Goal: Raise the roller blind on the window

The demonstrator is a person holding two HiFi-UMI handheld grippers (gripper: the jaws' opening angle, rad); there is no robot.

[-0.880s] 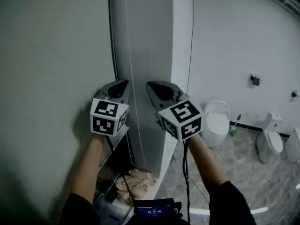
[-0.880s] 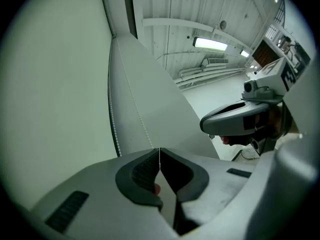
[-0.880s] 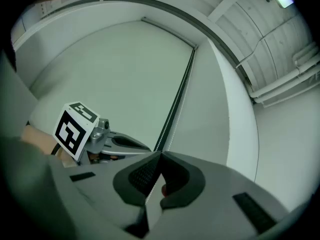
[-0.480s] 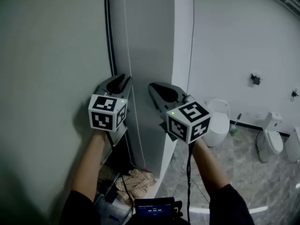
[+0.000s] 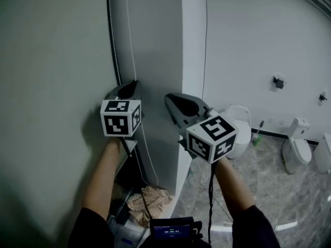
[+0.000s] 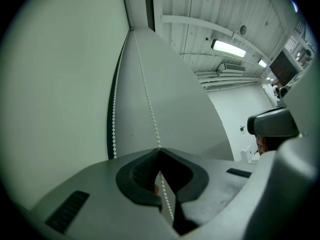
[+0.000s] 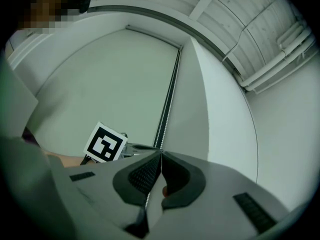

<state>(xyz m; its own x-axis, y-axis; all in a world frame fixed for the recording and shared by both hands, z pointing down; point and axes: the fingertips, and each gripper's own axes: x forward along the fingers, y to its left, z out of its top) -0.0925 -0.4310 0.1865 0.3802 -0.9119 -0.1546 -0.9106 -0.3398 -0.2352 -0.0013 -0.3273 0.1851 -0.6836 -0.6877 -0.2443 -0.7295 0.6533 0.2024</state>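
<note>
A: How far along is it?
B: Hardly begun, I'd say. The blind [image 5: 51, 87] hangs down as far as I can see. The left gripper [image 6: 160, 153] is pinched tight on the chain [image 6: 148, 101] just beside it, and the right gripper [image 7: 161, 154] is closed too, a strand seemingly through its jaws. All the pulling's ahead.

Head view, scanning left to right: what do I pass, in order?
Roller blind → left gripper → right gripper → nearer toilet → second toilet. The bead chain, gripped by both grippers, overlaps the left gripper, so it is left out.
</note>
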